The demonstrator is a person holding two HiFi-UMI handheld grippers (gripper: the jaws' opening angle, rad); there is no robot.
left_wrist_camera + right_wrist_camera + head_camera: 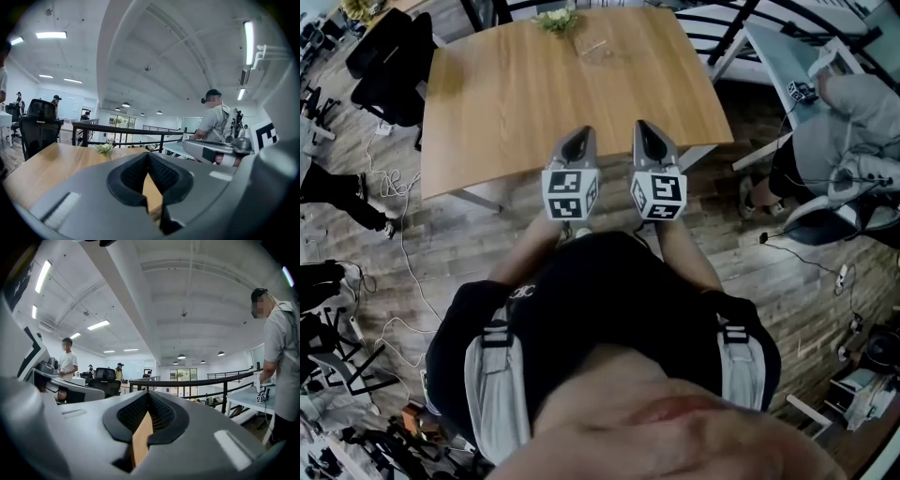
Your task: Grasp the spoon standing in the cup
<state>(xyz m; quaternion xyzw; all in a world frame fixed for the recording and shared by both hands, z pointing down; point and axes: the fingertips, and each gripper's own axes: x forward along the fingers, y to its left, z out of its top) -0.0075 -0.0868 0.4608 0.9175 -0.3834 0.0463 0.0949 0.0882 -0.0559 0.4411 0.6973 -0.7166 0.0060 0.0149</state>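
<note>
Jaws of the left gripper [148, 158] meet at the tips. Their ribbed black pads pinch nothing, and a wedge of wood shows behind. The right gripper [148, 397] is pressed together the same way, empty. Only the head view shows both grey grippers side by side over the near edge of the pale wooden worktop [506, 103]. At 12 o'clock, on its far edge, a clear cup [598, 49] stands beside a flower bunch [555, 19]; the spoon is too small to make out. The gripper views add a black railing [197, 381] and a white ceiling with strip lights. The plank floor [787, 272] is dark.
</note>
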